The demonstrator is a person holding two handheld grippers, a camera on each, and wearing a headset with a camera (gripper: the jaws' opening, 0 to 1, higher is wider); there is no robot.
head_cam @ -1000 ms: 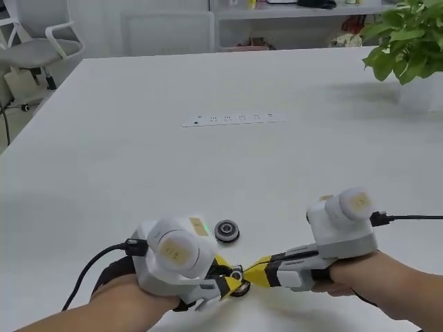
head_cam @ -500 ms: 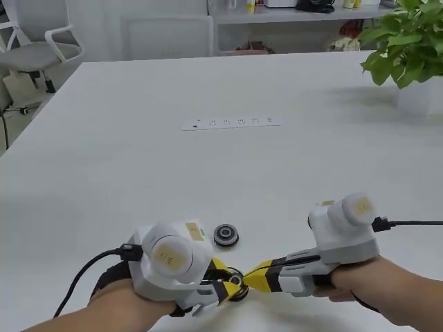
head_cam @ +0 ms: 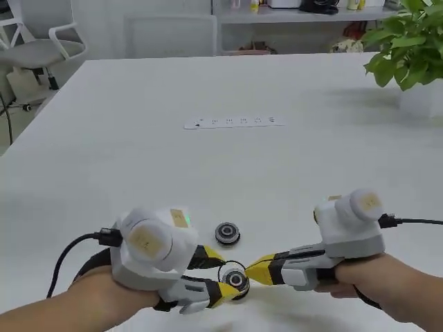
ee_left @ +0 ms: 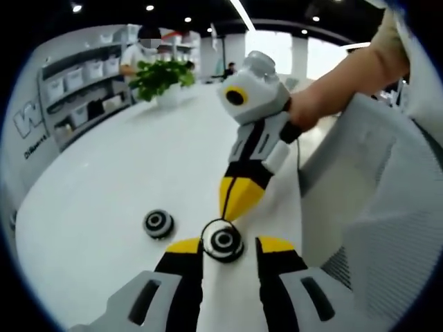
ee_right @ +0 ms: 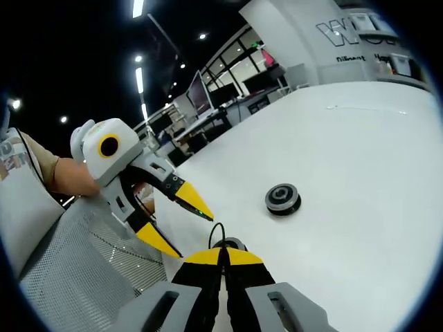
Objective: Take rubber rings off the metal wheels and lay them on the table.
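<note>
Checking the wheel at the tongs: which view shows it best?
The left gripper view: the wheel faces the camera, whole, between the open left tongs. The head view shows it small; in the right gripper view the shut right tongs hide most of it.

A broad white bench (head_cam: 138,159) carries a power strip (head_cam: 234,122) and a plant (head_cam: 408,41) at its right edge, with a white chair (head_cam: 41,38) and shelves (head_cam: 297,12) beyond, under lights (ee_right: 138,76) on a dark ceiling (ee_right: 90,41).

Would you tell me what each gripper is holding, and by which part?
The right gripper pinches the rubber ring at one spot on its band; the left gripper stands open around the metal wheel.
</note>
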